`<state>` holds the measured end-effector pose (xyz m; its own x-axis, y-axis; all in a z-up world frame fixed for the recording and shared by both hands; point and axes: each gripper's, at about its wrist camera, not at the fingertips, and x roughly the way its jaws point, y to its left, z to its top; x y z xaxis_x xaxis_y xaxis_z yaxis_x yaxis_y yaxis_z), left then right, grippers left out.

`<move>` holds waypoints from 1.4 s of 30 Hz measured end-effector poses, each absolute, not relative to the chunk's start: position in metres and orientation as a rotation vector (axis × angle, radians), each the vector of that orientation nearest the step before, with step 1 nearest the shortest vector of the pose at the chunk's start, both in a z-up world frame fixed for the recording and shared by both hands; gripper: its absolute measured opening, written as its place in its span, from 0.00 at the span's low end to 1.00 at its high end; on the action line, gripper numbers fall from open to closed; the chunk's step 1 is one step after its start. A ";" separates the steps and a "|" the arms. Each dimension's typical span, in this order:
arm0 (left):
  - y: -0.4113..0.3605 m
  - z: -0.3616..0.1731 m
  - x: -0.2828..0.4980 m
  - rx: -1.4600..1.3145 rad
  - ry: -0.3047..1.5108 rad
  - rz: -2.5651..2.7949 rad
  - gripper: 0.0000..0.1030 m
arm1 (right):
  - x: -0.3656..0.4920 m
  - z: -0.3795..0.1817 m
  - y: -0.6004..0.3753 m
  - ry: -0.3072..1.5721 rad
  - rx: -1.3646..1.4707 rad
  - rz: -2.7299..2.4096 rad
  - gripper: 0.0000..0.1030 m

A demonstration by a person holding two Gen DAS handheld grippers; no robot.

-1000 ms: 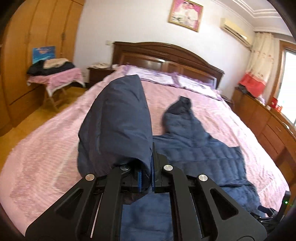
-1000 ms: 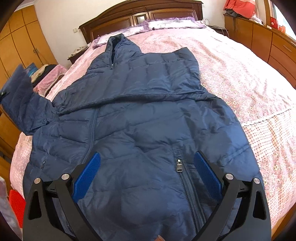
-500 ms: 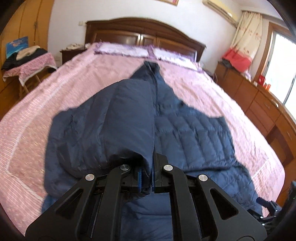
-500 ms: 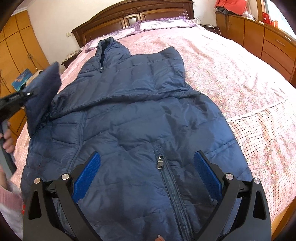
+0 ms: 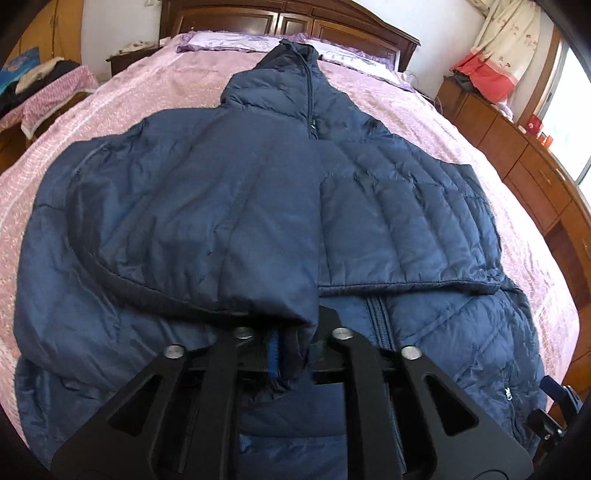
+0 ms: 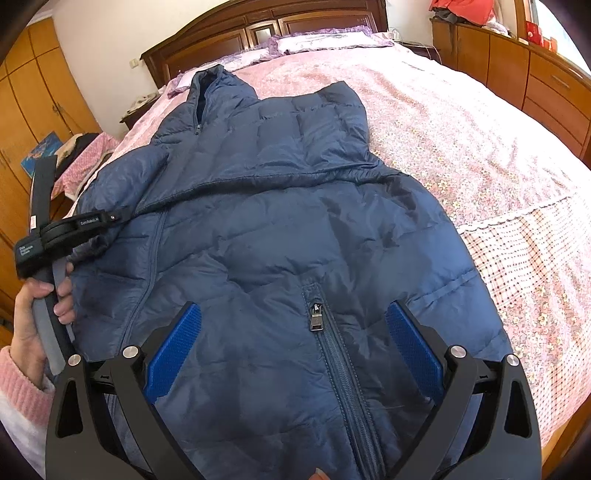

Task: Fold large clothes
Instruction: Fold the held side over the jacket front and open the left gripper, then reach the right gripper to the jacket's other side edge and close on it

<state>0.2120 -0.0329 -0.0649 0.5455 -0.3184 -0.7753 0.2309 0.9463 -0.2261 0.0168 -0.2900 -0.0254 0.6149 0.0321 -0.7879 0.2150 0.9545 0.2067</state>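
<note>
Pink bedspread [image 6: 461, 122] covers the bed where a navy down jacket [image 6: 295, 229] lies flat. Left gripper [image 5: 291, 350], its fingers just easing apart, has the sleeve cuff [image 5: 291, 354] between them; right gripper [image 6: 291, 354] hovers wide open over the zipper [image 6: 316, 321].

One jacket [image 6: 295, 229], two pillows [image 5: 236, 38], one bed [image 6: 480, 155]

My navy quilted down jacket [image 6: 295, 229] lies flat on the pink floral bedspread [image 6: 480, 147], hood toward the dark wooden headboard [image 6: 258, 26]. Both sleeves lie folded across its chest. Wooden drawers [image 6: 535, 85] stand right of the bed.
</note>
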 end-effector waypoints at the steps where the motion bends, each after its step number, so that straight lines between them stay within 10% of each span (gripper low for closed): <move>1: -0.034 -0.064 0.210 -0.117 0.943 -0.347 0.40 | 0.017 -0.026 -0.290 0.908 0.295 -0.107 0.93; 4: -0.037 -0.055 0.201 -0.118 0.937 -0.379 0.61 | 0.017 -0.029 -0.290 0.913 0.300 -0.103 0.93; 12: -0.023 -0.024 0.166 -0.064 0.927 -0.381 0.70 | 0.024 -0.023 -0.283 0.901 0.282 -0.081 0.93; 42: 0.168 -0.047 0.170 -0.064 1.013 -0.017 0.71 | 0.195 0.022 -0.037 0.945 -0.045 0.331 0.93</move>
